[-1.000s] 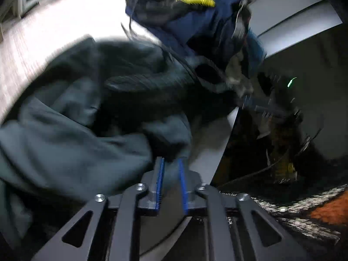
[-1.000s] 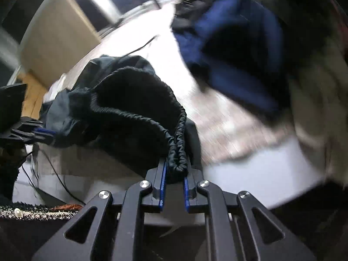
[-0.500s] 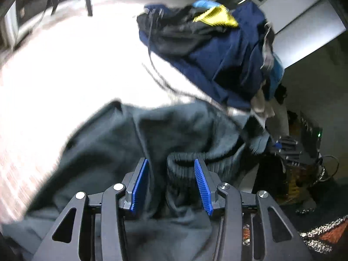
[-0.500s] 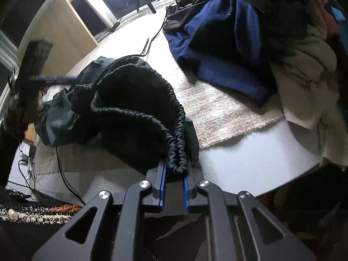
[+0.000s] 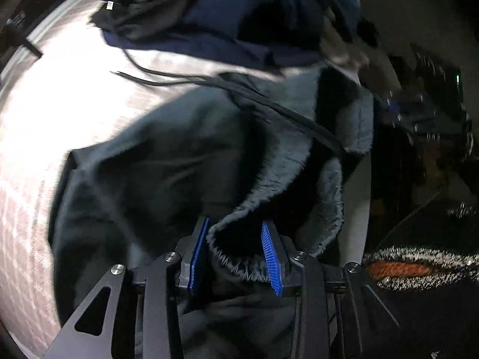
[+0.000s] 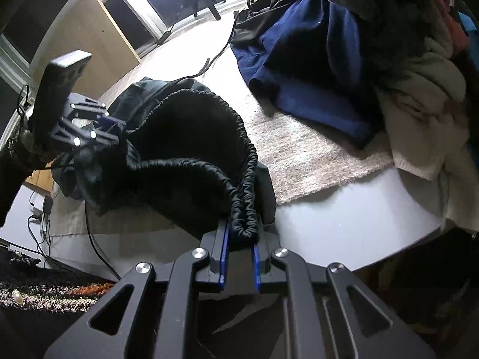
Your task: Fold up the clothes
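Dark pants [image 6: 191,161] at table [image 6: 344,227] edge | right gripper [image 6: 239,254] pinches waistband | left gripper [image 5: 236,248] closing around waistband, contact seemingly loose

Dark grey-black trousers [image 6: 185,149] bunched on table edge, elastic waistband [image 5: 239,257] gaping open, lifted.

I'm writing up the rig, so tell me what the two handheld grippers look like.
Both match: the left gripper and right gripper have matte black metal linkage arms with triangular cut-outs and round silver pivot bolts. Each jaw carries a bright blue ribbed pad. In the right wrist view, the left gripper's boxy black body shows, held above a dark knit sleeve.
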